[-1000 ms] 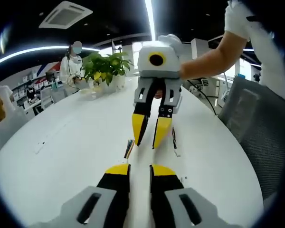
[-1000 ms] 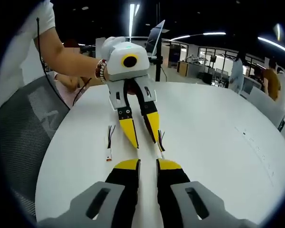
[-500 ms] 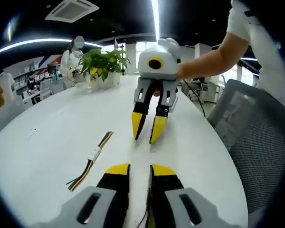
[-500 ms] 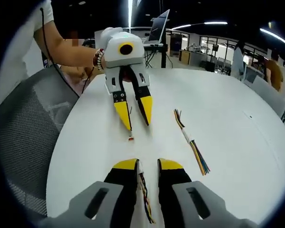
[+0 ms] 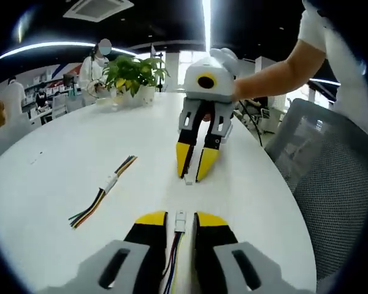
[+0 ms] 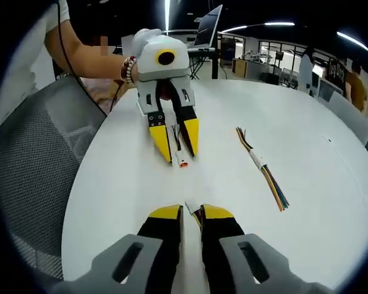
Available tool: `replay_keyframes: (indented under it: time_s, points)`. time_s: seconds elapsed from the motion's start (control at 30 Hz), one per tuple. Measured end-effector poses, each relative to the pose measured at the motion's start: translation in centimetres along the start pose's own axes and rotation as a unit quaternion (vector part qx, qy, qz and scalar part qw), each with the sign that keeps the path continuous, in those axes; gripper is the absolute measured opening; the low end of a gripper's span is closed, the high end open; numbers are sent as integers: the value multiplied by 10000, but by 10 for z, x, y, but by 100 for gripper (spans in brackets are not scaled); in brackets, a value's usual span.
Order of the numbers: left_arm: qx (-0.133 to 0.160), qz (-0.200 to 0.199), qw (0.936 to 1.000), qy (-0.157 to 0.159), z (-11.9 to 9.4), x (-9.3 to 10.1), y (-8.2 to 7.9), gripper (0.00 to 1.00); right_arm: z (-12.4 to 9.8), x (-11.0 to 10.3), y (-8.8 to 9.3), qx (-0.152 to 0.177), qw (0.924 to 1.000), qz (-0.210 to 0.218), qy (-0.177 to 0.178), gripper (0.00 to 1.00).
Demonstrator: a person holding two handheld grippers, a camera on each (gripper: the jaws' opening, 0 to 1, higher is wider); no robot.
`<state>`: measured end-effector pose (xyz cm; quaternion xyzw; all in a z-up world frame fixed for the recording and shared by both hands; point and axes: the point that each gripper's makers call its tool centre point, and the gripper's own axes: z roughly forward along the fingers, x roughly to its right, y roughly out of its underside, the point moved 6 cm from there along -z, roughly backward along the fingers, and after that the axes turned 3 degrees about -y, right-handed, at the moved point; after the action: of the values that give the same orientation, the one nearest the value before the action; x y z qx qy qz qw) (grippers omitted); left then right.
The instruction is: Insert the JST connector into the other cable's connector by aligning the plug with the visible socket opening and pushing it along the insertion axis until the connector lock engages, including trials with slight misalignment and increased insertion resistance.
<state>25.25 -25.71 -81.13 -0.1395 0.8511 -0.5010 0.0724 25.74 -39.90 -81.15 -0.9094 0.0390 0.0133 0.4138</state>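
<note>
In the left gripper view, my left gripper (image 5: 181, 219) is shut on a cable of coloured wires (image 5: 170, 269). Its white connector (image 5: 180, 222) pokes out between the yellow tips. Facing it, the right gripper (image 5: 194, 164) holds a white connector (image 5: 189, 179) just past its tips, a short gap away over the white table (image 5: 61, 159). In the right gripper view, my right gripper (image 6: 191, 212) is shut on its cable, with the white connector (image 6: 190, 208) at the tips. The left gripper (image 6: 176, 145) points back at it, wires between its jaws and a connector (image 6: 184, 163) at the front.
A loose bundle of coloured wires (image 5: 104, 191) (image 6: 264, 168) lies on the table to one side. A mesh chair (image 5: 331, 184) stands at the table edge beside the person holding the grippers. Potted plants (image 5: 134, 76) and a seated person are at the far end.
Both views have shifted with the hands. A connector now sticks out between each gripper's tips, where earlier only wires showed low between the jaws. The two grippers face each other more squarely.
</note>
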Motion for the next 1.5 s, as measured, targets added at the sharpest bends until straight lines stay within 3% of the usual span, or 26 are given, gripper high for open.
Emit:
replay_keyframes:
  time_s: [0.3, 0.5, 0.7, 0.8, 1.03, 1.5]
  points:
    - [-53, 40, 10000, 45, 1, 1, 3, 9, 1, 0, 1, 106, 9999, -47, 60, 5]
    - [-44, 110, 9999, 62, 1, 2, 3, 1, 2, 0, -1, 60, 9999, 8, 84, 5]
    - [-145, 249, 9996, 61, -5, 6, 2, 1, 4, -2, -10, 38, 10000, 71, 52, 4]
    - [-285, 409, 9987, 88, -5, 8, 0, 0, 5, -2, -18, -99, 9996, 108, 250, 4]
    - [-253, 544, 9981, 140, -5, 14, -9, 0, 10, -10, -32, -78, 9999, -66, 136, 4]
    - [-255, 635, 9974, 234, 2, 13, -11, 0, 16, -12, -33, -78, 9999, -77, 23, 4]
